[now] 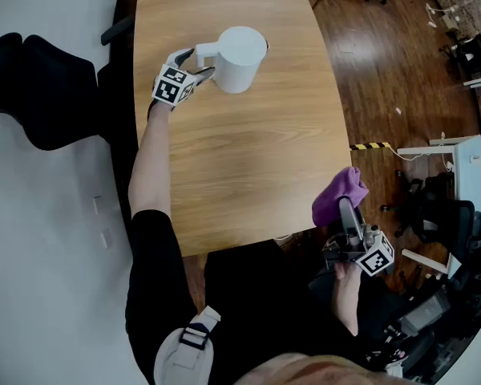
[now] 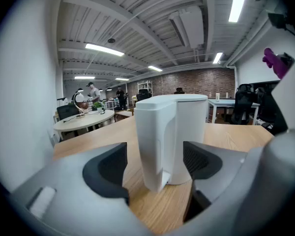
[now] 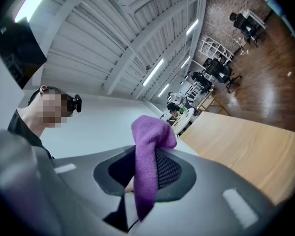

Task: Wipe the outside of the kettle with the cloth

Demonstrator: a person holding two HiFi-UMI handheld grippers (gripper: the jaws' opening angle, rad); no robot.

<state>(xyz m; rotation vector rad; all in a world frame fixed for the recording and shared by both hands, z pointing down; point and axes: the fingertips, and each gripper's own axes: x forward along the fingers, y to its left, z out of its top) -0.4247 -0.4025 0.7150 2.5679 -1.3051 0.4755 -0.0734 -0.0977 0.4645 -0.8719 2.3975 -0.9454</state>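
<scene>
A white kettle (image 1: 239, 58) stands upright at the far middle of the wooden table (image 1: 248, 167). My left gripper (image 1: 199, 62) reaches it from the left. Its jaws stand open on either side of the kettle's handle, and a gap shows on both sides in the left gripper view, where the kettle (image 2: 174, 136) fills the middle and the left gripper (image 2: 155, 163) frames it. Off the table's near right corner, my right gripper (image 1: 346, 208) is shut on a purple cloth (image 1: 339, 192). The cloth (image 3: 148, 151) hangs pinched between the pads of the right gripper (image 3: 145, 173).
A black chair (image 1: 32, 87) sits left of the table. Right of the table lie wooden floor, a yellow-black strip (image 1: 371, 145), a white desk (image 1: 465, 167) and dark office chairs (image 1: 433, 215). The person's dark lap is at the table's near edge.
</scene>
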